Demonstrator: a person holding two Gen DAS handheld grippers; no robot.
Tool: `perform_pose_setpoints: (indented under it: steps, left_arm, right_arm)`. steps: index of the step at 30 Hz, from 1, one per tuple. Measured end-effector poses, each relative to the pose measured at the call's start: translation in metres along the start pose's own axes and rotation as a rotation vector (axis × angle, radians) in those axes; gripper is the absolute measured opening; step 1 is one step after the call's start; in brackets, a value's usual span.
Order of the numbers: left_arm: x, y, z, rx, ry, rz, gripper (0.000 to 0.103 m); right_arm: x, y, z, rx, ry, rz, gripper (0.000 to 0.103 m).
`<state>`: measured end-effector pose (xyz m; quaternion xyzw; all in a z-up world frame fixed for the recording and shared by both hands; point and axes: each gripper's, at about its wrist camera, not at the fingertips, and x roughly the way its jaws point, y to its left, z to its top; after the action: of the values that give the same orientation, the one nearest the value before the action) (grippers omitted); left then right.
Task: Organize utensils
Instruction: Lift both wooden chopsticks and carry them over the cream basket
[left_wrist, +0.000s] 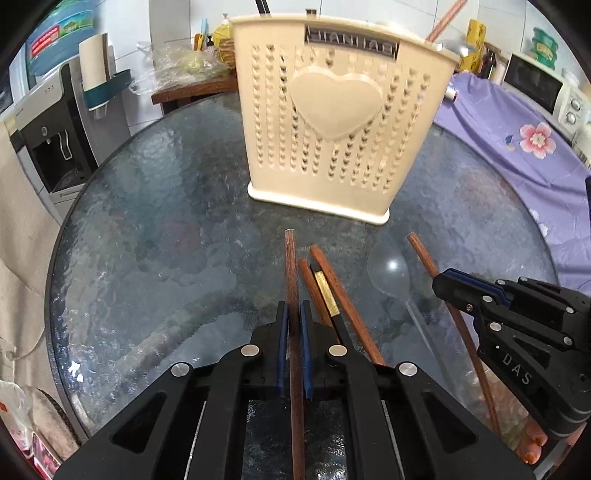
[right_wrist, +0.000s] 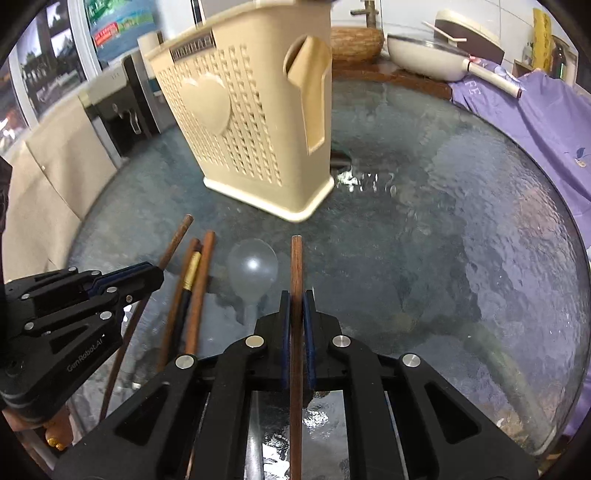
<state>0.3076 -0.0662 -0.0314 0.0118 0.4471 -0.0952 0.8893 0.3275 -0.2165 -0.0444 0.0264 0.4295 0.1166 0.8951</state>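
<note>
My left gripper (left_wrist: 294, 314) is shut on a brown wooden chopstick (left_wrist: 291, 258) that points toward the cream utensil holder (left_wrist: 340, 122) standing upright on the glass table. My right gripper (right_wrist: 296, 299) is shut on a second brown chopstick (right_wrist: 296, 258). In the left wrist view the right gripper (left_wrist: 443, 286) comes in from the right with its chopstick (left_wrist: 421, 251). Between the grippers, loose chopsticks (right_wrist: 201, 273) lie on the glass, one of them black with a gold band (left_wrist: 327, 291). A clear plastic spoon (right_wrist: 253, 269) lies beside them.
The round glass table (left_wrist: 147, 221) carries everything. A purple flowered cloth (left_wrist: 517, 147) covers the right side. A water dispenser (left_wrist: 55, 147) stands at the left and a microwave (left_wrist: 535, 85) at the far right. A white pan (right_wrist: 424, 55) sits behind the holder (right_wrist: 251, 122).
</note>
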Motion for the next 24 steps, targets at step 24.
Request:
perform_pose_setpoints:
  steps: [24]
  left_arm:
    - [-0.108,-0.001,0.014,0.001,-0.256,-0.119,0.006]
  right_arm:
    - [-0.112,0.011,0.022,-0.035,-0.287,0.207,0.007]
